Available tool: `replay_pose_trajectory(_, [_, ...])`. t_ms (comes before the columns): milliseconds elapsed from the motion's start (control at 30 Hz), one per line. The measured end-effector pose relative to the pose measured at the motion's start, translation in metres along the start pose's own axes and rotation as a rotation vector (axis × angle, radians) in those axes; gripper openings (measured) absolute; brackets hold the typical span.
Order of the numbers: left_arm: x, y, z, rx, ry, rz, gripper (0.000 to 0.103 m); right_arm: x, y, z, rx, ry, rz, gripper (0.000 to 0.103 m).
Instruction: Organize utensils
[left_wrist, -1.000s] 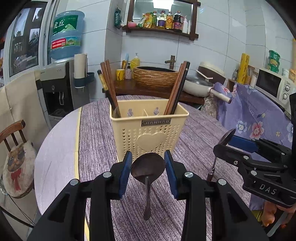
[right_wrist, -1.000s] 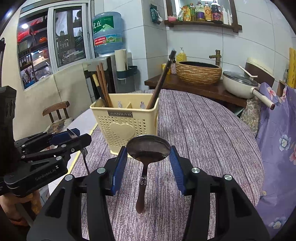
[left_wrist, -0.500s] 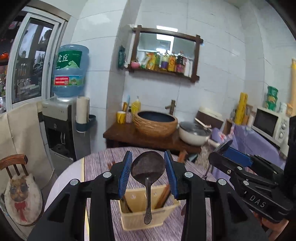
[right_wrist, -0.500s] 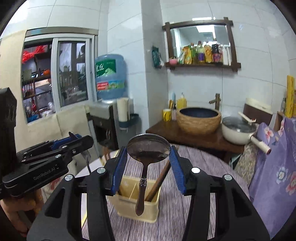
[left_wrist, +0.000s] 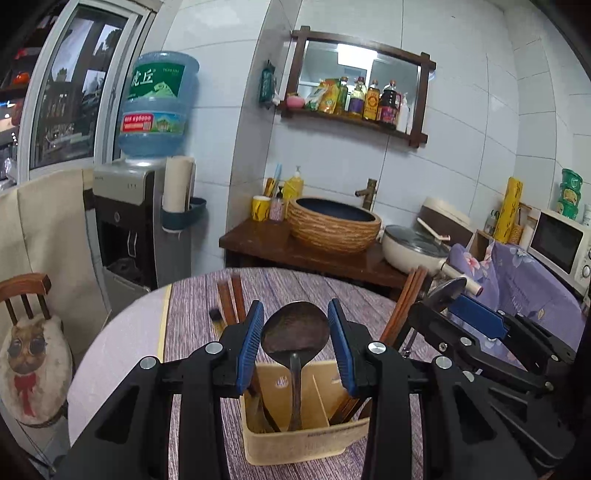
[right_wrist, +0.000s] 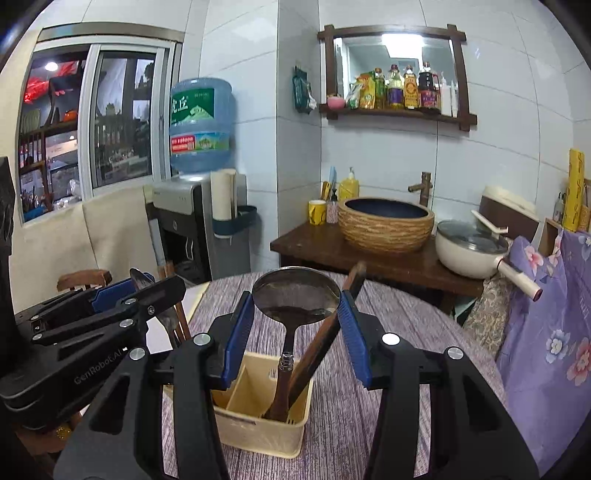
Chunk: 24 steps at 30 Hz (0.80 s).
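Left gripper (left_wrist: 295, 341) pinches a dark spoon (left_wrist: 295, 328) by the bowl edges, blue fingers (left_wrist: 251, 341) pressed on both sides, handle hanging down toward 6 o'clock into the cream utensil caddy (left_wrist: 303, 443) below. Whether the handle tip touches the caddy floor can't be told.

Right gripper (right_wrist: 295, 325) pinches a metal ladle (right_wrist: 295, 299) by its round bowl, fingers (right_wrist: 351, 332) on either rim, brown handle pointing down at 6 o'clock over the caddy's right-hand compartment.

The caddy sits on the round bench (right_wrist: 399, 321) with a purple striped cloth, directly under both grippers. Brown chopsticks (left_wrist: 231, 299) stand in its left compartment, leaning to 11 o'clock; more chopsticks (left_wrist: 406, 306) lean to 1 o'clock from the right compartment. In the right wrist view one dark stick (right_wrist: 325, 332) leans just beside the ladle handle, contact unclear.

In the left wrist view the right gripper is at 3 o'clock; in the right wrist view the left gripper is at 9 o'clock.
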<state>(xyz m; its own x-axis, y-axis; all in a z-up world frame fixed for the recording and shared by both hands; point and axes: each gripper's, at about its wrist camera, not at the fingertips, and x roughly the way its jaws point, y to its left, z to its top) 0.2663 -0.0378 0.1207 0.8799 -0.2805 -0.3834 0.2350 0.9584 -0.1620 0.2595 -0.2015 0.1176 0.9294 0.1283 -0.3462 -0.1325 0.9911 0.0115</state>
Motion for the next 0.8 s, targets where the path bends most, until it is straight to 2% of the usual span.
replay_pose_trajectory(133, [0.004, 0.004, -0.015, 0.011, 0.024, 0.010, 0.036, 0.008, 0.000, -0.029, -0.010, 0.032, -0.005, 0.048])
replay_pose_trajectory(367, [0.013, 0.007, -0.036, 0.033, 0.075, 0.008, 0.037, 0.022, -0.001, -0.059, -0.012, 0.089, 0.002, 0.048])
replay_pose_trajectory(600, [0.012, 0.010, -0.042, 0.024, 0.075, 0.009, 0.036, 0.013, 0.000, -0.066, -0.032, 0.057, 0.014, 0.048])
replay_pose_trajectory(667, [0.006, 0.011, -0.040, 0.021, 0.066, 0.000, 0.037, 0.008, -0.002, -0.066, -0.017, 0.039, 0.019, 0.052])
replay_pose_trajectory(733, [-0.002, 0.011, -0.039, 0.029, 0.048, 0.000, 0.042, 0.002, -0.005, -0.065, -0.006, 0.025, 0.022, 0.055])
replay_pose_trajectory(800, [-0.015, 0.012, -0.039, 0.029, 0.026, -0.003, 0.054, -0.007, -0.009, -0.062, 0.004, 0.013, 0.033, 0.057])
